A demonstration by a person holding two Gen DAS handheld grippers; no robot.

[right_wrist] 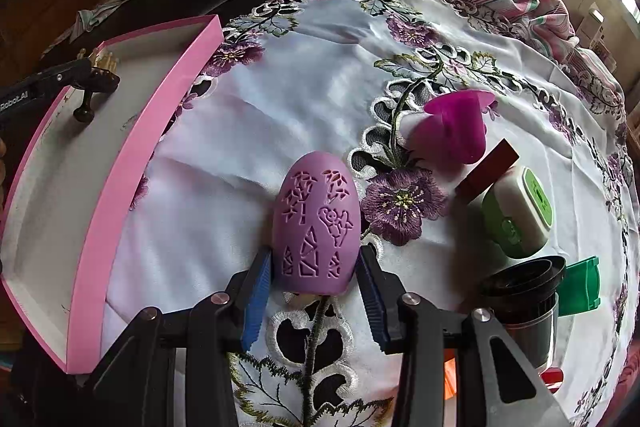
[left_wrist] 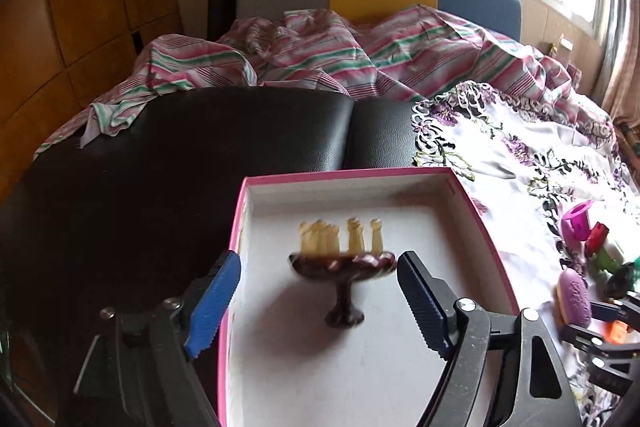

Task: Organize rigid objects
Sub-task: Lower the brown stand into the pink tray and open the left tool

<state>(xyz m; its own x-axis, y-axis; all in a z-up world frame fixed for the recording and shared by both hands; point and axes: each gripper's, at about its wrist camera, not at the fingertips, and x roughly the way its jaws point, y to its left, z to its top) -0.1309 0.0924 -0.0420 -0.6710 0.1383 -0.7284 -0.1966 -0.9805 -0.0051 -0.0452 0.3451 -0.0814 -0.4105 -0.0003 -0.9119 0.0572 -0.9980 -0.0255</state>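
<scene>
A pink box (left_wrist: 344,175) with a white inside lies open in front of my left gripper (left_wrist: 318,301). A dark brown pedestal stand with amber pegs (left_wrist: 343,267) is inside the box, between the open blue fingers and not gripped; it looks blurred. The box (right_wrist: 120,163) and the stand (right_wrist: 96,83) also show at the left of the right wrist view. My right gripper (right_wrist: 314,301) has its blue fingers against both sides of a lilac egg-shaped piece with cut-out patterns (right_wrist: 316,227) lying on the embroidered cloth (right_wrist: 320,67).
On the cloth at the right lie a magenta cup-shaped piece (right_wrist: 452,131), a dark red block (right_wrist: 488,167), a white and green case (right_wrist: 520,215), a black cup (right_wrist: 524,291) and a green flat piece (right_wrist: 580,287). A black cushion (left_wrist: 200,167) and a striped sheet (left_wrist: 360,55) lie beyond the box.
</scene>
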